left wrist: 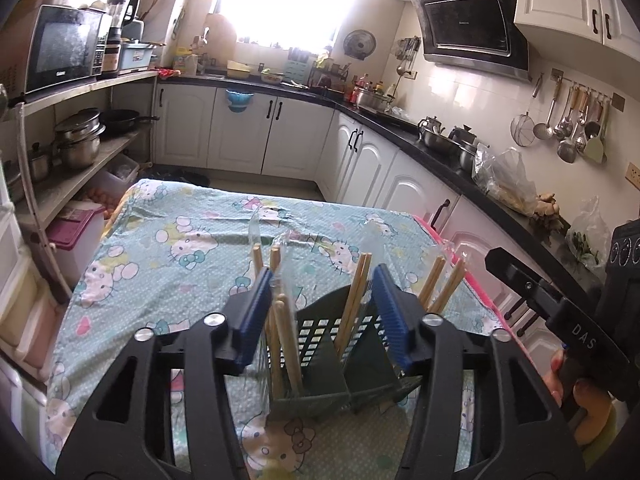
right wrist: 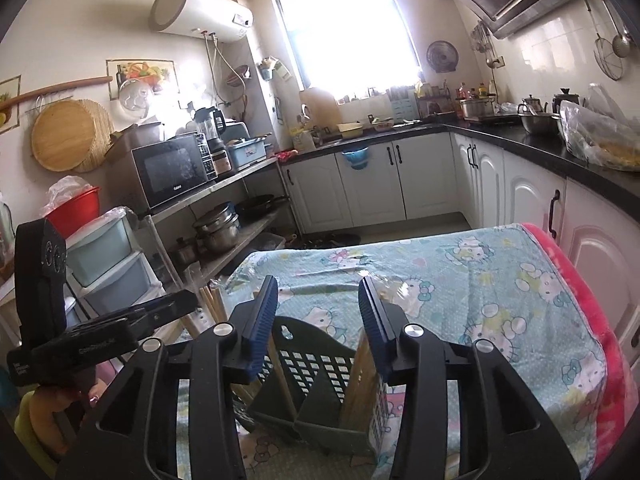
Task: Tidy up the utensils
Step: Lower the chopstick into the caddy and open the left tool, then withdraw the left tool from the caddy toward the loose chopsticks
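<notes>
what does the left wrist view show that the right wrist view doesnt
Only the left wrist view shows metal ladles and strainers hanging on a wall rail. Only the right wrist view shows a white cylindrical water heater and a round wooden board. Both show the dark green slotted plastic utensil holder with wooden chopsticks on the Hello Kitty tablecloth, between open jaws.

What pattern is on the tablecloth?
Pale teal tablecloth printed with Hello Kitty cartoon cats and small dots; clearest in the left wrist view.

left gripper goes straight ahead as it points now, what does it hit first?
Probably the wooden chopsticks standing in the dark green utensil holder. They rise between the open left gripper fingers, with the holder's rim just behind. Depth is unclear through the fisheye.
</notes>
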{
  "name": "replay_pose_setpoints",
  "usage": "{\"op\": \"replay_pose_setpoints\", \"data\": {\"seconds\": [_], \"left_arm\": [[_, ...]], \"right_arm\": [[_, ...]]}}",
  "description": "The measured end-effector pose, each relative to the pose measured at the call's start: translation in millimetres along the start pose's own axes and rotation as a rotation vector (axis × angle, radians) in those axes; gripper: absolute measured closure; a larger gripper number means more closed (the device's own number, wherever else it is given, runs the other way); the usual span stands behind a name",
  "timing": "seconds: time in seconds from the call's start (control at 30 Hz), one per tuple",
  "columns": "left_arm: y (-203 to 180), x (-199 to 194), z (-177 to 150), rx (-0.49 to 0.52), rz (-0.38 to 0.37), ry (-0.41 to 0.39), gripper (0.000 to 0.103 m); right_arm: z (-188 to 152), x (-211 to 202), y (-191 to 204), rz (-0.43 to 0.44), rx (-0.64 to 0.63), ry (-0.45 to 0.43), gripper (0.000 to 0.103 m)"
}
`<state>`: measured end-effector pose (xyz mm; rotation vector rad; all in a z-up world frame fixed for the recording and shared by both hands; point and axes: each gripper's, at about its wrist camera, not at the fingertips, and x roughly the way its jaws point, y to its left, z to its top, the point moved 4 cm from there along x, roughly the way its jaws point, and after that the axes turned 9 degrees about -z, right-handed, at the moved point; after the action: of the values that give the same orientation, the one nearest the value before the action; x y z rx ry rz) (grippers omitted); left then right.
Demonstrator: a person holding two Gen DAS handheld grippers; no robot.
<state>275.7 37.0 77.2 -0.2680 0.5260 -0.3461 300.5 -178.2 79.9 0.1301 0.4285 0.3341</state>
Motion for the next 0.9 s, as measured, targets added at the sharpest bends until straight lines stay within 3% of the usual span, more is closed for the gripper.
{"op": "replay_pose_setpoints", "data": {"seconds": [0.53, 0.9], "left_arm": [[2, -23, -16, 0.002, 0.032, -0.015, 0.015], [7, -35, -33, -0.018, 0.047, -0.004, 0.011]], "right_arm": [[-23, -21, -5, -0.018, -0.015, 0.034, 0.047], [-46, -34, -8, -0.032, -0.030, 0.068, 0.038]]}}
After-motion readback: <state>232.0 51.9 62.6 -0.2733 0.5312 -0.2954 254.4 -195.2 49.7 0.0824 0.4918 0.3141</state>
